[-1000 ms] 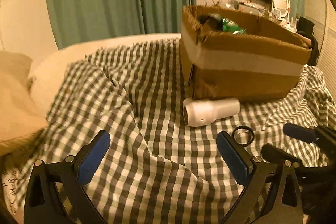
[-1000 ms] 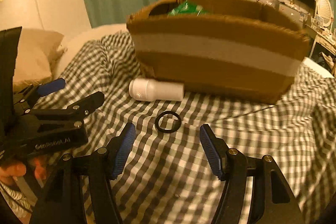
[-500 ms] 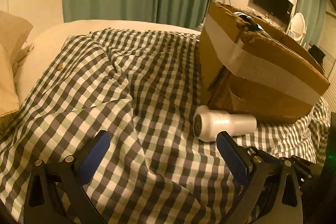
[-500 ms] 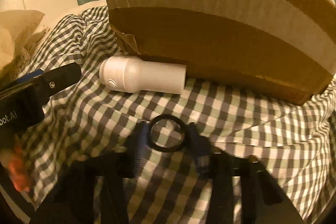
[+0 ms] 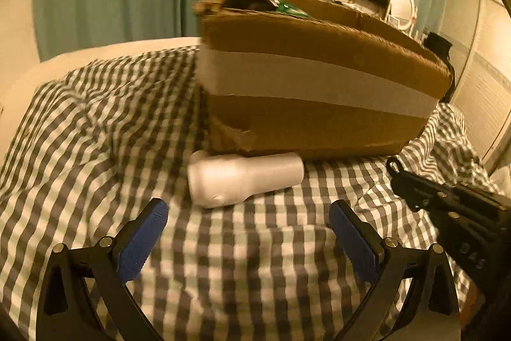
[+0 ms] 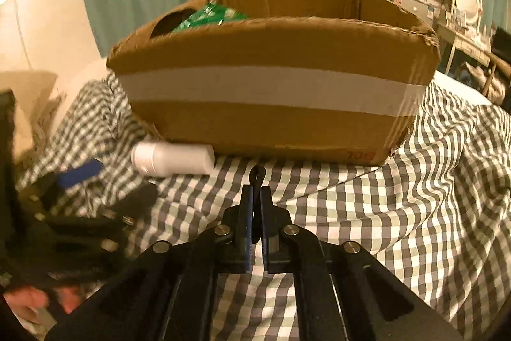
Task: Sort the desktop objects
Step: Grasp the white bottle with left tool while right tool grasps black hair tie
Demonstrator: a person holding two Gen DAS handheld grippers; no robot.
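Right wrist view showed my right gripper (image 6: 257, 192) with its jaws pinched together on a small black ring (image 6: 258, 174), which stood edge-on above the fingertips, lifted over the checkered cloth (image 6: 399, 213) of the bed. Straight ahead stood the cardboard box (image 6: 271, 104), its torn top edge higher than the ring and its top open, with a green packet (image 6: 209, 16) showing inside at the left. A white bottle (image 6: 172, 160) lay on its side, touching the foot of the box's near wall, left of the ring.

In the left wrist view my left gripper (image 5: 249, 235) had its jaws wide apart, holding nothing, hovering just short of that bottle (image 5: 244, 179). Bare cloth (image 5: 95, 123) spread to the left of the box (image 5: 313, 91); my right gripper's black frame (image 5: 447, 206) crowded the right side.
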